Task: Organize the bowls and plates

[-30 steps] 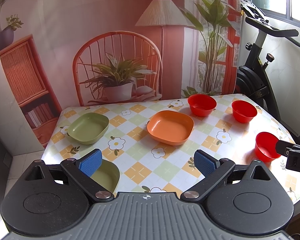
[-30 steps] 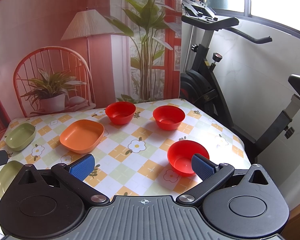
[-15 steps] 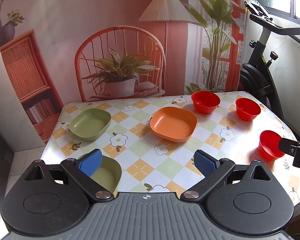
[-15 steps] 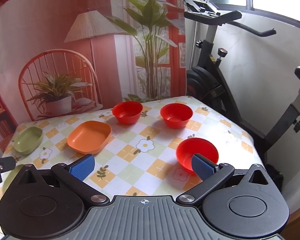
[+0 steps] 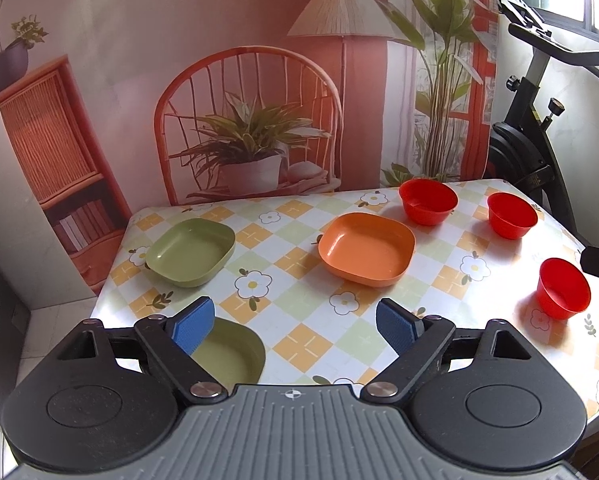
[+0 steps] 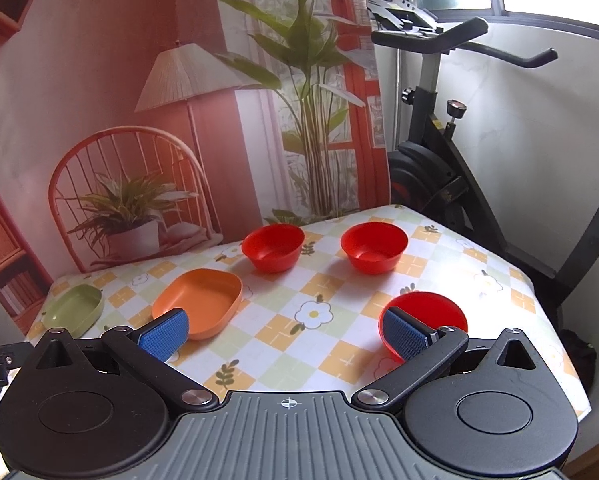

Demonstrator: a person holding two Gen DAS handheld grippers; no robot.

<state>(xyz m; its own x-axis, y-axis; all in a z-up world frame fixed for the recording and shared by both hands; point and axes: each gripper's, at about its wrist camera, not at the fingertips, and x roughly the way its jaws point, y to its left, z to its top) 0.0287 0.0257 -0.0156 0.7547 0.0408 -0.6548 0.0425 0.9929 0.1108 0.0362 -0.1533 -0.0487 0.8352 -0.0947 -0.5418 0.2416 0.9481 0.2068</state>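
Bowls (image 6: pixel 422 322) and plates (image 5: pixel 366 249) lie scattered, untouched — both grippers (image 5: pixel 293 322) (image 6: pixel 285 330) held apart, empty; the near-left green plate (image 5: pixel 229 356) could be knocked off the table edge.

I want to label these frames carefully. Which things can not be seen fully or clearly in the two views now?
- Near green plate: left wrist view, its near half hidden behind the left gripper; absent from the right wrist view.
- Nearest red bowl: right wrist view, its near side covered by the right gripper finger.
- Right gripper: left wrist view, cut off by the right edge.
- Exercise bike: cut by the frame edge in both views.
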